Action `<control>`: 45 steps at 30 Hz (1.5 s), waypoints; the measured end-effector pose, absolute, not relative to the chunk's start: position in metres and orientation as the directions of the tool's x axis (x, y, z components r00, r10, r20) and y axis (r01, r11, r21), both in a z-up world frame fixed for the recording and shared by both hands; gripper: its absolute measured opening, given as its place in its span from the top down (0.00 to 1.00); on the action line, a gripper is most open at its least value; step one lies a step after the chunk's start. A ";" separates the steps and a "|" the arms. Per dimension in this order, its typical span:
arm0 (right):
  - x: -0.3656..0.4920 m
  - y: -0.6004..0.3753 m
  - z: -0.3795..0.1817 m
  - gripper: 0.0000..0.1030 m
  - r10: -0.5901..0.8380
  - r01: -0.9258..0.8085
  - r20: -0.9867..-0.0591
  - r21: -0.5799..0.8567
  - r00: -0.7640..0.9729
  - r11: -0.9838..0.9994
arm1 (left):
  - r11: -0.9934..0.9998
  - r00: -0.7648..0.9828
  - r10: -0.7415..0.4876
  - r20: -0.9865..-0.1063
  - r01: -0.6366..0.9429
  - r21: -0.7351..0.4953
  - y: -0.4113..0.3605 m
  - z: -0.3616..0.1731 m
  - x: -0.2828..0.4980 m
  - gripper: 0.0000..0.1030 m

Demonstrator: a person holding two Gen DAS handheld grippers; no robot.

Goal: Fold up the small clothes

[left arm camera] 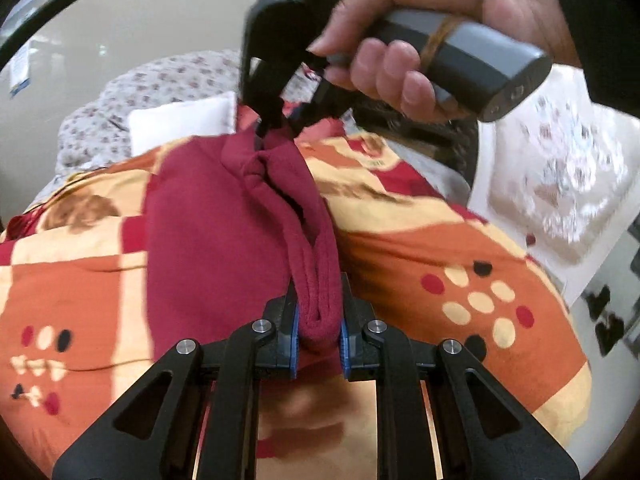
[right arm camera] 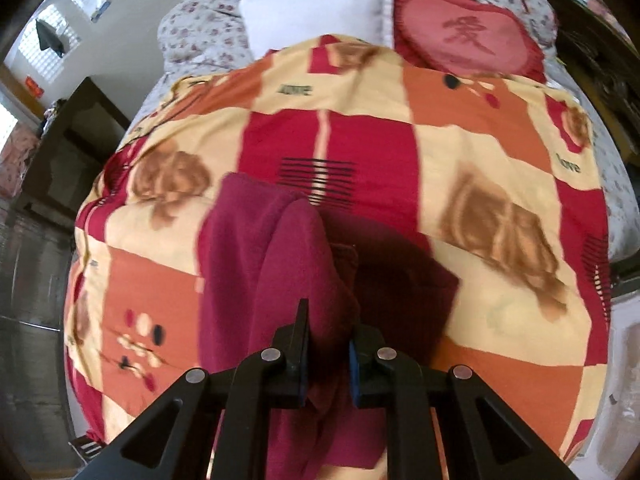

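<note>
Home bedroom: quilted bed [right arm camera: 360, 120], pillows [right arm camera: 320, 8].

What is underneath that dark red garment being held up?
Under the dark red garment lies the patchwork quilt in orange, red and cream, spread over the bed. The garment's shadow falls on it. The quilt patch directly beneath the cloth is covered, so anything there stays unseen.

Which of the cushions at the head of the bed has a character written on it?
The red heart-shaped cushion; the white pillow beside it, on its left in the right wrist view, is plain and rectangular.
</note>
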State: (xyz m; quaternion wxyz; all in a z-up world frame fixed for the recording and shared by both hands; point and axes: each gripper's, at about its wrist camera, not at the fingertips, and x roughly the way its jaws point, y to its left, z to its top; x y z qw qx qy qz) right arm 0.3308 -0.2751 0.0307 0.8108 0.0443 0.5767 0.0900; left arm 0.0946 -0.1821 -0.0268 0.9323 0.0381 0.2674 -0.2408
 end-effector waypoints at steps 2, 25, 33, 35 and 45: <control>0.332 -0.289 0.015 0.87 0.184 -0.093 -0.932 0.163 0.312 0.982 | 0.876 0.725 -0.427 -0.540 0.481 -0.047 -0.195 -0.035 0.097 0.87; 0.189 -0.335 0.061 0.43 0.380 -0.227 -0.620 0.313 0.687 0.922 | 0.839 0.617 -0.428 -0.660 0.543 -0.036 -0.121 -0.044 0.062 0.79; 0.158 -0.293 0.046 0.56 0.392 -0.338 -0.592 0.206 0.704 0.918 | 0.875 0.662 -0.359 -0.658 0.484 0.010 -0.093 -0.047 0.106 0.79; 0.153 -0.300 0.063 0.56 0.418 -0.338 -0.543 0.245 0.729 0.909 | 0.880 0.670 -0.321 -0.669 0.472 0.050 -0.090 -0.052 0.107 0.79; 0.145 -0.279 0.048 0.50 0.365 -0.377 -0.590 0.109 0.720 0.920 | 0.860 0.607 -0.496 -0.621 0.442 -0.256 -0.077 -0.022 0.137 0.79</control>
